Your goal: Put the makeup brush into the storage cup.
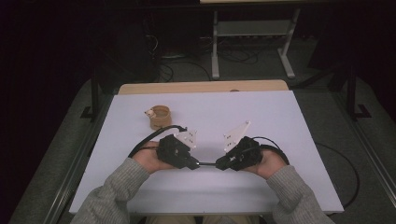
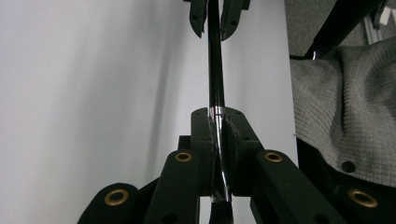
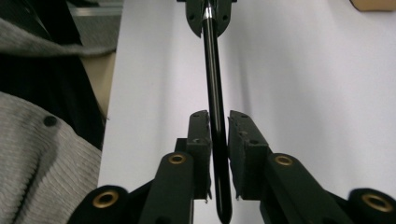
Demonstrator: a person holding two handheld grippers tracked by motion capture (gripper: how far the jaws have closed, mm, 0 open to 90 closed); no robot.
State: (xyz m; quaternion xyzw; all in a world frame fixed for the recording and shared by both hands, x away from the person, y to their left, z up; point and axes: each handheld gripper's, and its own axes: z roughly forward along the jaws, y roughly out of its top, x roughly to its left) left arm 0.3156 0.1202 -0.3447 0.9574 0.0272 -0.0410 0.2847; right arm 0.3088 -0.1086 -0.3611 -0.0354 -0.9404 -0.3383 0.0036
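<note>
Both claws met over the bench (image 1: 280, 121): left claw (image 2: 217, 122) clamped the pen (image 2: 215, 70); right claw (image 3: 218, 122) flanked it, slightly parted. Pulling straight looked best.

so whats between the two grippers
A thin black pen bridges the left gripper and the right gripper, seen in the high view.

Glossy black pen (image 2: 215, 70), white table (image 1: 261, 116), tan cup (image 1: 160, 116), grey sleeves (image 1: 112, 196).
</note>
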